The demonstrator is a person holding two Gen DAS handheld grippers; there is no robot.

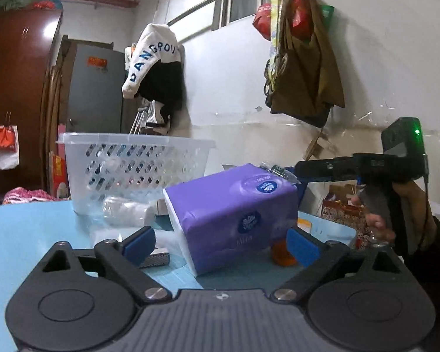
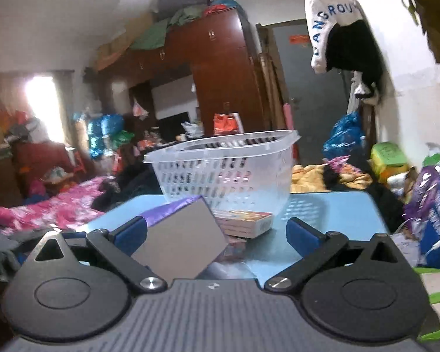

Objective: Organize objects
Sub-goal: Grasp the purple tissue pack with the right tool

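Note:
A purple tissue pack stands tilted on the blue table, between the wide-apart pads of my left gripper, which is open and not touching it. The pack's end face also shows in the right wrist view, close to the left pad of my right gripper, which is open too. A clear plastic basket stands behind the pack; it also shows in the right wrist view. The right gripper's body reaches in from the right behind the pack.
A clear wrapped roll lies by the basket's base. A small orange item sits right of the pack. A flat box lies in front of the basket. Clothes hang on the wall. Clutter and bedding surround the table.

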